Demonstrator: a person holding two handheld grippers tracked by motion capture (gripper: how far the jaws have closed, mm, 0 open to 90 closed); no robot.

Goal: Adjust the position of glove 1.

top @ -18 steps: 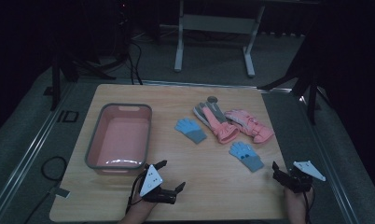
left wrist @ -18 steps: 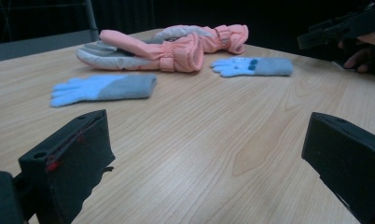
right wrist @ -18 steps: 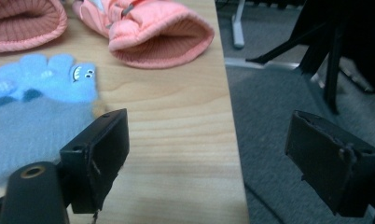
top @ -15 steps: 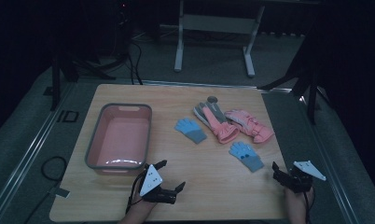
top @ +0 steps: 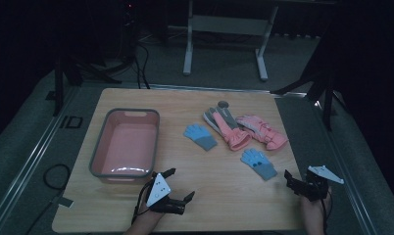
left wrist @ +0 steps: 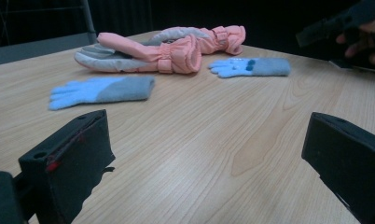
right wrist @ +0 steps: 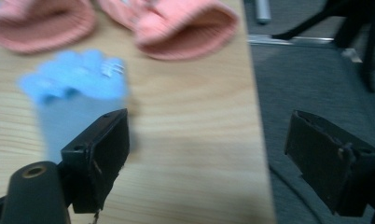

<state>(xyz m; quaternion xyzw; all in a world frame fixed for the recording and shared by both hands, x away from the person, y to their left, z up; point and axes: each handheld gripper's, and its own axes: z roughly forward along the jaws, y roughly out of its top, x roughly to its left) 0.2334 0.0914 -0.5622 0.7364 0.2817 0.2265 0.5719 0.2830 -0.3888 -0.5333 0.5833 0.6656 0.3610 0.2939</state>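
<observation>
Nearest the right gripper (top: 297, 182) is the small light-blue knit glove with a grey cuff (top: 258, 163), lower right of centre in the high view, flat on the light wooden table (top: 224, 196); a judgement: light, soft and floppy, not fragile, will sag and fold when lifted, so best pinched at the thicker grey cuff or across the palm, pressing down to catch the fabric. Its twin, a second light-blue glove with grey cuff (top: 200, 136), lies centre frame, left of two pink padded ski gloves with grey palms (top: 246, 128); a pink plastic tub with a grey rim (top: 127, 146) sits at left. Left gripper (top: 178, 188), bottom centre: jaws wide apart, nothing between. Right gripper: jaws wide, empty, glove just ahead. Versus the earlier frame: no visible change, both grippers and all gloves in the same spots.
</observation>
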